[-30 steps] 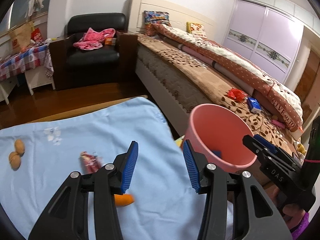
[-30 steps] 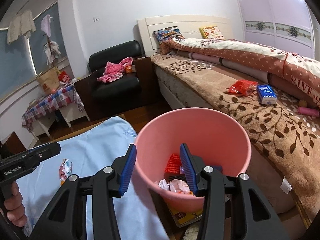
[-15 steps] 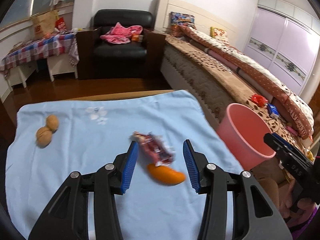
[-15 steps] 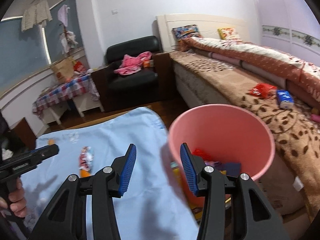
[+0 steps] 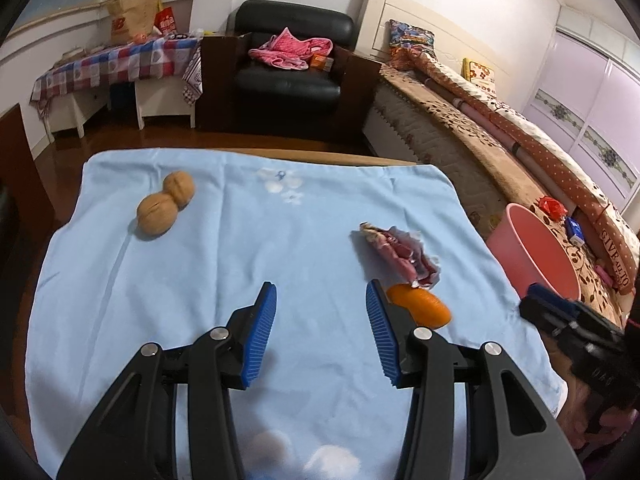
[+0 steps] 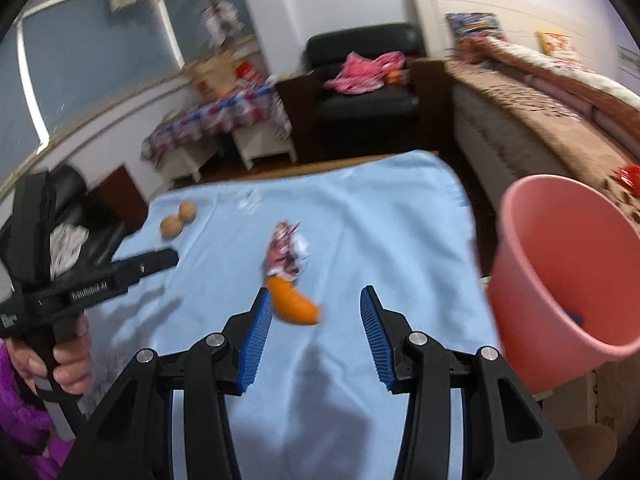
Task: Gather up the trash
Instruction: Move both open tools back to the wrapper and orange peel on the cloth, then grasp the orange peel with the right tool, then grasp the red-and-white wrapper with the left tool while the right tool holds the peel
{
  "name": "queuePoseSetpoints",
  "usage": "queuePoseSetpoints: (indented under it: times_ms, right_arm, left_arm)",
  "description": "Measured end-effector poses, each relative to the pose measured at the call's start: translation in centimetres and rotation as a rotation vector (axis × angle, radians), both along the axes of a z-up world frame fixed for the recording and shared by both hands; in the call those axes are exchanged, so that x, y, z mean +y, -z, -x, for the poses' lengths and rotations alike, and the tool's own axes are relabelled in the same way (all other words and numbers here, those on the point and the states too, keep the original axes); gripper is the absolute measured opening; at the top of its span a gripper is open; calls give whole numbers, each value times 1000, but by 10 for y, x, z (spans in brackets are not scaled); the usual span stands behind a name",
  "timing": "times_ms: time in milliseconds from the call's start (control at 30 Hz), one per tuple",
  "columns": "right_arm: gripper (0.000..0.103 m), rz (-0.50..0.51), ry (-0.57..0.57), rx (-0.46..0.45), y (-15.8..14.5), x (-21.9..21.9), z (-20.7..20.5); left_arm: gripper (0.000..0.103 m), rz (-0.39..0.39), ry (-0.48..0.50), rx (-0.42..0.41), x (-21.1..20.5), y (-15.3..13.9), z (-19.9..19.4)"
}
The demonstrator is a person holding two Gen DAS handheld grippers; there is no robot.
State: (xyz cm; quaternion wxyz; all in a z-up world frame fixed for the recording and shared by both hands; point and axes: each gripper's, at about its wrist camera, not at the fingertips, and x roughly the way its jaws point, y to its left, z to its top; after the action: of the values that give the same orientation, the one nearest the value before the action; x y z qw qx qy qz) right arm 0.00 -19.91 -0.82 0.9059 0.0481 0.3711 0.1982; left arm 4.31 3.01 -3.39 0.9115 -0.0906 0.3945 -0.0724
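Bedspread [image 5: 616, 252] reads roughly "GIVE"; left tongs [image 6: 100, 280] marked "GenRobot.AI".

Pale blue cloth [image 5: 208, 272]; pink bucket [image 6: 560, 264]; orange peel [image 5: 420, 310]; red-white wrapper [image 5: 400, 252]; tan walnuts [image 5: 164, 204]

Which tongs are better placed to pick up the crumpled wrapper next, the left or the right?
Probably the right tongs: open and empty, with the wrapper almost straight ahead and the pink bucket beside them. From the left tongs, the wrapper lies off to the side.

Matt blue cloth [image 5: 200, 280]; smooth pink plastic bucket [image 6: 560, 280]; glossy wrapper [image 5: 400, 252].
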Motion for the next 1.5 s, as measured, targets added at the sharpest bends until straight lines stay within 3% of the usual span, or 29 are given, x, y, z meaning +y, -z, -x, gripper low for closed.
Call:
queuePoseSetpoints:
  times_ms: [167, 433, 567, 767, 933, 1267, 1500]
  right_arm:
    - [45, 103, -102, 40, 18, 35, -13]
    - [45, 276, -170, 28, 23, 68, -40]
    - [35, 319, -175, 69, 36, 76, -55]
    - [28, 297, -181, 106, 44, 76, -64]
    - [14, 264, -193, 114, 41, 70, -61]
    - [13, 95, -177, 147, 24, 33, -32]
    - [13, 84, -137, 134, 23, 15, -18]
  left_arm:
    - [47, 21, -5, 0, 11, 1, 4]
    - [47, 33, -5, 2, 16, 1, 3]
    - [47, 41, -9, 2, 19, 1, 2]
    - [47, 43, -2, 10, 19, 1, -5]
    - [47, 42, 17, 11, 10, -3, -12]
    - [47, 52, 83, 19, -20, -10, -30]
    - [47, 109, 86, 137, -48, 4, -56]
